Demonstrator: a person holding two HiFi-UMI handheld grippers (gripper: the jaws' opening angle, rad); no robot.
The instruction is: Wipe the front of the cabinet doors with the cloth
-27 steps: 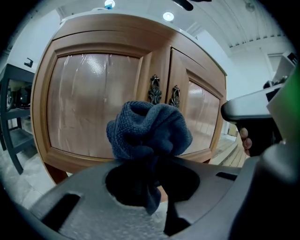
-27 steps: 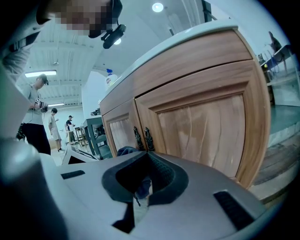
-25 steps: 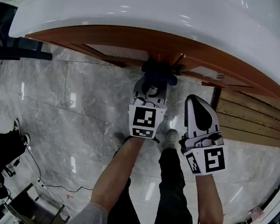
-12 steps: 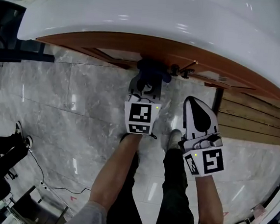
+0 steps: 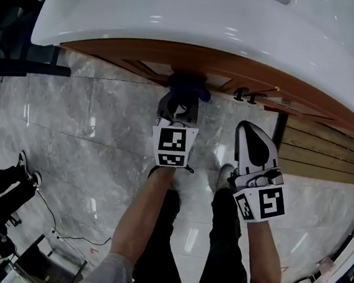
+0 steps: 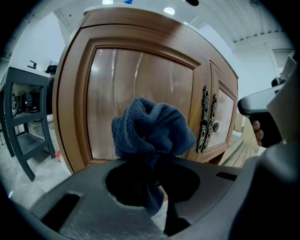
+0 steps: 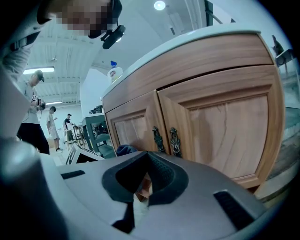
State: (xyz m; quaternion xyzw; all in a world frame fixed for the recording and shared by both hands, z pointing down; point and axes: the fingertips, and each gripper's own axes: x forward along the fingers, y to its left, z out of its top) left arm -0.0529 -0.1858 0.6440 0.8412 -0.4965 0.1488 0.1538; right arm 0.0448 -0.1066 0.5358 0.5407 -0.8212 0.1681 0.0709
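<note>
Since a second ago the left gripper (image 5: 179, 107) has slid to the person's left along the cabinet front, so the dark blue cloth (image 5: 187, 86) it carries now sits well apart from the pair of metal handles (image 5: 247, 96) it was just beside before. The right gripper (image 5: 248, 128) has barely moved; it hangs lower, away from the cabinet, over the person's legs and the grey marble floor (image 5: 92, 120).

Its tongs are pressed together on nothing. The left gripper's tongs are pinching the bunched cloth.

From the head view the white countertop (image 5: 208, 16) overhangs and hides most of the door fronts. Wooden slats (image 5: 319, 154) lie on the floor to the right.

The left gripper view shows what the head view cannot: the cloth (image 6: 152, 131) bulges up out of the left gripper (image 6: 150, 180) in front of the lower panel of the left cabinet door (image 6: 136, 84), covering part of it; whether it presses on the wood cannot be told. The ornate handles (image 6: 207, 119) are off to its right, and a dark chair (image 6: 23, 117) stands to the left.

The right gripper view alone shows the right cabinet door (image 7: 229, 131) beyond the right gripper (image 7: 140, 185), a spray bottle (image 7: 114, 71) on the counter, and people (image 7: 33, 110) standing far off
</note>
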